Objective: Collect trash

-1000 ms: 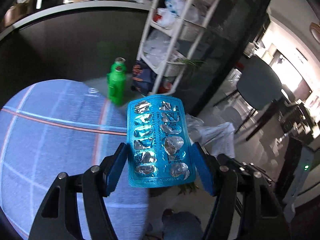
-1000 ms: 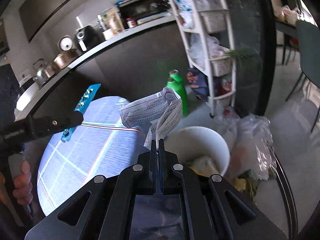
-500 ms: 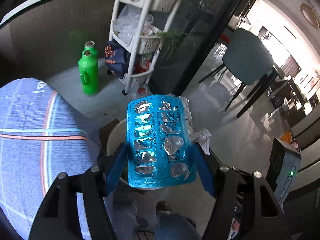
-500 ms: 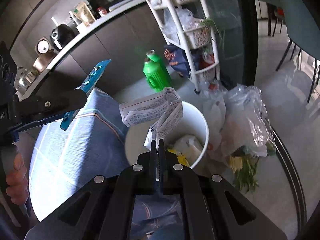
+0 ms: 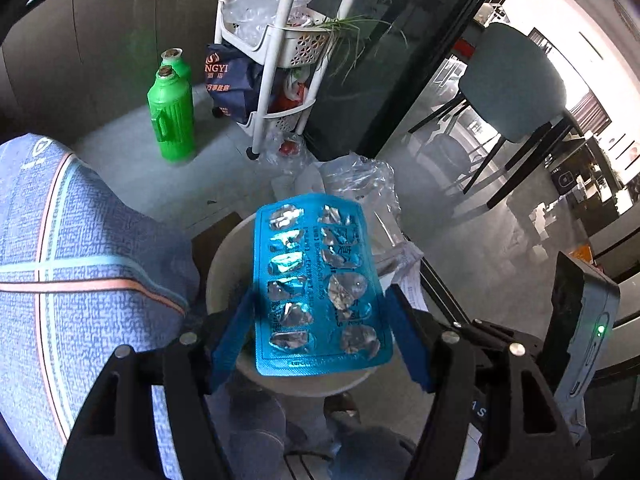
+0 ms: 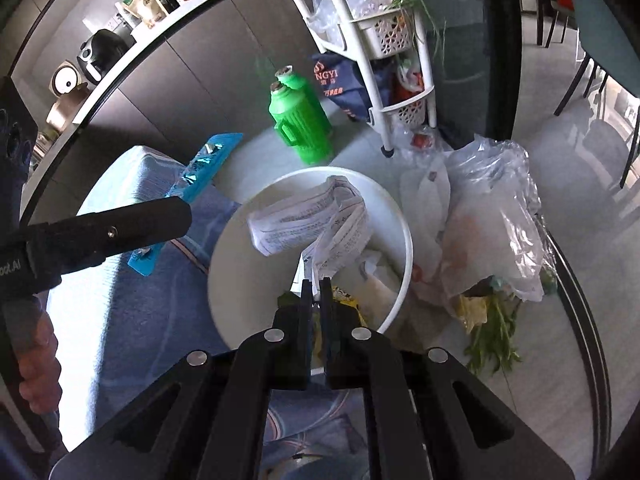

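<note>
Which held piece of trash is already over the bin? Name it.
The paper leaflet in the right hand-held gripper: it hangs above the white bin. The blue blister pack in the left hand-held gripper sits off the bin's left side.

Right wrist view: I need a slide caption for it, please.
Right gripper holds a crumpled leaflet over the white bin.

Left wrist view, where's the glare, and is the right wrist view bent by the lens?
Left wrist view: the blown-out window area at upper right, glints on the blue foil blister pack. Right wrist view: strong fisheye bending; the white countertop edge arcs, corners go black.
</note>
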`<state>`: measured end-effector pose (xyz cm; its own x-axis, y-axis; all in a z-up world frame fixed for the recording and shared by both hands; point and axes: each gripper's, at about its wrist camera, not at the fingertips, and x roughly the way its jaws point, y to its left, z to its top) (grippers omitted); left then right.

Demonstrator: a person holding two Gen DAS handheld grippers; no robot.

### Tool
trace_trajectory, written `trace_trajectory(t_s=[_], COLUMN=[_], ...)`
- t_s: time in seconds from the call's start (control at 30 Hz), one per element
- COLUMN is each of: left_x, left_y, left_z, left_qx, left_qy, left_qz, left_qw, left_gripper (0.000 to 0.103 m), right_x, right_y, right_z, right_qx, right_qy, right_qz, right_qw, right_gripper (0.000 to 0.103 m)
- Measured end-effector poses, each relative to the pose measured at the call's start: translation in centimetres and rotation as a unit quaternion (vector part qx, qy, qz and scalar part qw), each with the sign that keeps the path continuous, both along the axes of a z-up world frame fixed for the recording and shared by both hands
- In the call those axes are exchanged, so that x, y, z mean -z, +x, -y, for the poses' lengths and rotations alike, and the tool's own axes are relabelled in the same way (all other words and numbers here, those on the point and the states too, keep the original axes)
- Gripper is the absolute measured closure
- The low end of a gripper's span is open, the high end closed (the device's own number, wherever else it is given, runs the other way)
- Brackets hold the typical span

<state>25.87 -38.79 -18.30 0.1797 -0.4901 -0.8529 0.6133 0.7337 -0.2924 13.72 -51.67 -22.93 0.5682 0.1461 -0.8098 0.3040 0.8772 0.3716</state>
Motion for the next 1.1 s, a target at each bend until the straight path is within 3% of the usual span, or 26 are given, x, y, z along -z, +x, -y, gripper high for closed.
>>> trace_trajectory(t_s=[0.07,0.17,0.2,0.27,0.33,0.83,1.1], left_x=[0.0,-0.4,-0.6,-1.2,-1.5,-6.8,-11.5], left_y=[0.3,0.6,0.6,0.8,0.8,-2.7,-6.0], left_z=[-0.1,-0.6,-0.8,-1.2,-1.5,-4.8,-10.4], left_qx=[-0.005,-0.020,-0.025,-0.035,-0.043,-0.079,-0.154], left_qy=[-0.005,-0.021,-0.028,-0.036,-0.041,-0.051,-0.032], left_qz=[0.007,0.019,0.024,0.030,0.030,0.092,0.132], left_qw=[0.9999,0.9994,0.9990,0.9983,0.9978,0.9914,0.9787], left_gripper=[0.021,0.003,0.004,0.004,0.004,0.004,0.004], right_x=[0.0,-0.3,-0.6,-1.0,-1.5,-5.6,-10.3], right_y=[0.1,0.0,-0.2,-0.5,-0.7,-2.5,-4.6], right_z=[-0.1,-0.5,-0.7,-0.9,-1.1,-3.2,-5.8], right_qx=[-0.007,-0.024,-0.029,-0.038,-0.045,-0.062,-0.071], right_qy=[-0.003,-0.023,-0.036,-0.043,-0.047,-0.086,-0.112], right_qz=[0.003,0.018,0.028,0.042,0.053,0.074,0.098], right_qw=[1.000,0.999,0.999,0.997,0.996,0.992,0.986], right_gripper=[0.075,0.058,0.054,0.029,0.010,0.009,0.009])
